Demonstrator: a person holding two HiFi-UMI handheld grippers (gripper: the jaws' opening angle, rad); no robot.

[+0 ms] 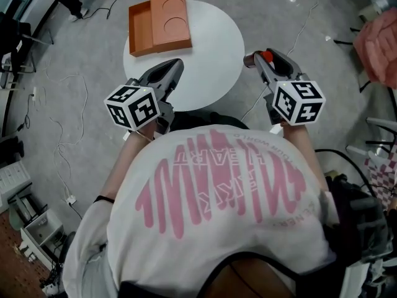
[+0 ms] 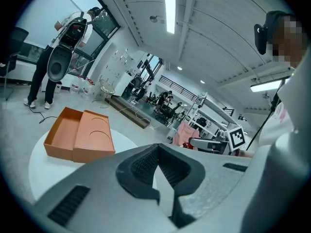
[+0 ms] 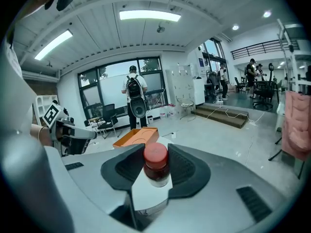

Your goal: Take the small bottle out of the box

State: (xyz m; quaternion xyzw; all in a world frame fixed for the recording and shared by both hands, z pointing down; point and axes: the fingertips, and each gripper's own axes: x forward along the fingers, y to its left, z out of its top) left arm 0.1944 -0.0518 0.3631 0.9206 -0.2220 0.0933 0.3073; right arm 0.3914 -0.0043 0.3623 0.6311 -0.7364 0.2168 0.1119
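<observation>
Bottle [image 3: 156, 165] clamped in right tool [image 3: 155, 150], well off box [image 1: 160, 22].

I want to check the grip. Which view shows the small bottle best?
The right gripper view: the small bottle stands close up, pinched between the right gripper's jaws. The head view shows only its red cap; the left gripper view, hardly anything.

We are looking at an evenly bright room, where long ceiling lamps [image 3: 149, 15] are pouring white light from above and daylight is coming in through the big windows [image 3: 109, 86]. In the head view the round table [image 1: 211, 54] is glaring almost pure white, and the shadows on the floor are falling soft and weak. Both gripper views are bending strongly toward their edges, and their corners are going black.
</observation>
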